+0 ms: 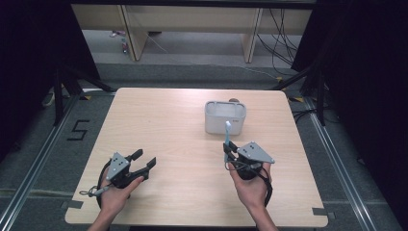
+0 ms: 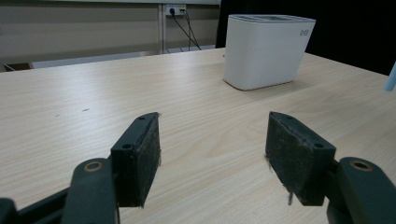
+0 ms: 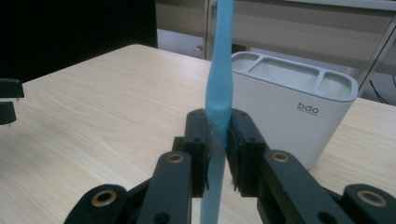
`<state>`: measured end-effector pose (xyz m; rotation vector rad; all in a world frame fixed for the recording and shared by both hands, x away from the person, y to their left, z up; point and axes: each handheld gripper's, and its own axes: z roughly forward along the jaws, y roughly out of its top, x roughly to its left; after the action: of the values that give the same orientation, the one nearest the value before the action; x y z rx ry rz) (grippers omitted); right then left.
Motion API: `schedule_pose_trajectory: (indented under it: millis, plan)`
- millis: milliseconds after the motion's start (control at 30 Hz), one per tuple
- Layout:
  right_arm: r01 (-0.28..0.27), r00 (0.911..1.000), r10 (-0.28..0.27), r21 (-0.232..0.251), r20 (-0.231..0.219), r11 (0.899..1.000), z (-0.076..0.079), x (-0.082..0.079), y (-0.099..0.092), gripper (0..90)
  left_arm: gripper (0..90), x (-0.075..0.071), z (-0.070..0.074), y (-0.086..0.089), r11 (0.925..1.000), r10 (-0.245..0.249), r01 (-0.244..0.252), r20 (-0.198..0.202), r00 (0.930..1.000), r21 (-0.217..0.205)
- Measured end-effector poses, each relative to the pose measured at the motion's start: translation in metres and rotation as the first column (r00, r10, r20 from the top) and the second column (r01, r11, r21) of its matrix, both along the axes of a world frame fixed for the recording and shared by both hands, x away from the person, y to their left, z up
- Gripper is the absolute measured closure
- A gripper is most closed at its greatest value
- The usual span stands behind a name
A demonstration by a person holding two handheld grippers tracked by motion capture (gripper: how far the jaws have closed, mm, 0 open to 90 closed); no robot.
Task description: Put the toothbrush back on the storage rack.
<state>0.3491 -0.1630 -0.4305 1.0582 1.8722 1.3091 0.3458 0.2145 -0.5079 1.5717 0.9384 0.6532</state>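
A slim light-blue plastic toothbrush [image 3: 218,88] is pinched upright in the right hand-held gripper [image 3: 217,140], right of centre in the high view, ready for the white slotted plastic holder [image 1: 225,117] just above; the left hand-held gripper [image 2: 212,156] is held wide, empty, over the tabletop [image 1: 159,125]
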Motion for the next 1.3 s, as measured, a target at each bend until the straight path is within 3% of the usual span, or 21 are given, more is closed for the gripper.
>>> schedule_pose_trajectory:
  millis: [67, 100, 133, 267, 333, 467, 533, 600, 767, 833, 933, 1000, 1033, 1300]
  plan:
    - [-0.006, 0.9998, 0.007, 0.028, -0.017, 1.0, 0.0, 0.001, 0.0, 79.0, 34.2, 0.0, -0.002, 0.0, 1.0, 0.002, -0.002, 0.002, 1.0, 0.003]
    - [0.003, 0.9996, -0.002, 0.018, -0.027, 1.0, 0.001, 0.0, -0.001, 79.0, 34.0, 0.001, -0.004, 0.0, 1.0, -0.004, 0.004, 0.012, 0.9999, -0.002]
    - [0.005, 1.0, -0.005, 0.005, 0.003, 1.0, 0.001, 0.002, -0.002, 79.1, 33.8, -0.001, -0.004, 0.001, 1.0, 0.004, -0.004, -0.002, 1.0, 0.007]
    - [0.01, 0.9999, -0.01, 0.016, -0.007, 1.0, 0.002, 0.004, -0.004, 79.0, 33.7, -0.001, -0.009, 0.002, 1.0, 0.005, -0.005, 0.011, 0.9999, 0.0]
    - [0.014, 0.9998, -0.014, -0.005, 0.013, 1.0, 0.003, 0.006, -0.006, 79.0, 33.9, -0.002, -0.01, 0.004, 0.9999, 0.011, -0.011, 0.004, 0.9999, 0.011]
    - [0.019, 0.9998, -0.018, 0.012, -0.003, 1.0, 0.006, 0.007, -0.005, 79.0, 34.0, -0.001, -0.014, 0.004, 1.0, 0.009, -0.009, 0.009, 0.9999, 0.0]
    - [0.018, 0.9998, -0.018, 0.016, 0.007, 1.0, 0.008, 0.008, -0.006, 79.0, 34.0, -0.002, -0.015, 0.005, 0.9998, 0.016, -0.016, -0.005, 0.9999, 0.016]
    - [0.026, 0.9993, -0.026, 0.003, 0.028, 1.0, 0.01, 0.01, -0.008, 79.0, 34.2, -0.002, -0.015, 0.004, 0.9998, 0.014, -0.014, 0.003, 0.9999, 0.016]
    - [0.025, 0.9992, -0.025, 0.001, 0.032, 1.0, 0.012, 0.013, -0.01, 78.9, 33.9, -0.002, -0.016, 0.003, 0.9997, 0.012, -0.013, 0.015, 0.9998, 0.02]
    - [0.027, 0.9993, -0.027, 0.02, 0.026, 0.999, 0.012, 0.014, -0.01, 78.9, 34.2, -0.002, -0.016, 0.002, 0.9997, 0.009, -0.01, 0.025, 0.9997, 0.024]
    - [0.028, 0.9987, -0.029, 0.022, 0.041, 0.999, 0.013, 0.016, -0.011, 78.9, 34.8, -0.003, -0.015, 0.002, 0.9991, 0.015, -0.016, 0.015, 0.9998, 0.039]
    - [0.038, 0.9989, -0.038, 0.03, 0.026, 0.999, 0.015, 0.016, -0.012, 78.9, 35.4, -0.003, -0.015, 0.002, 0.9991, 0.017, -0.018, 0.015, 0.9997, 0.038]
    - [0.043, 0.9979, -0.045, 0.028, 0.048, 0.999, 0.015, 0.017, -0.013, 78.9, 35.5, -0.003, -0.015, 0.002, 0.9991, 0.017, -0.018, 0.015, 0.9997, 0.039]
    - [0.037, 0.9986, -0.039, 0.037, 0.037, 0.999, 0.016, 0.022, -0.012, 78.9, 36.9, -0.004, -0.015, 0.0, 0.9992, 0.014, -0.015, 0.018, 0.9997, 0.038]
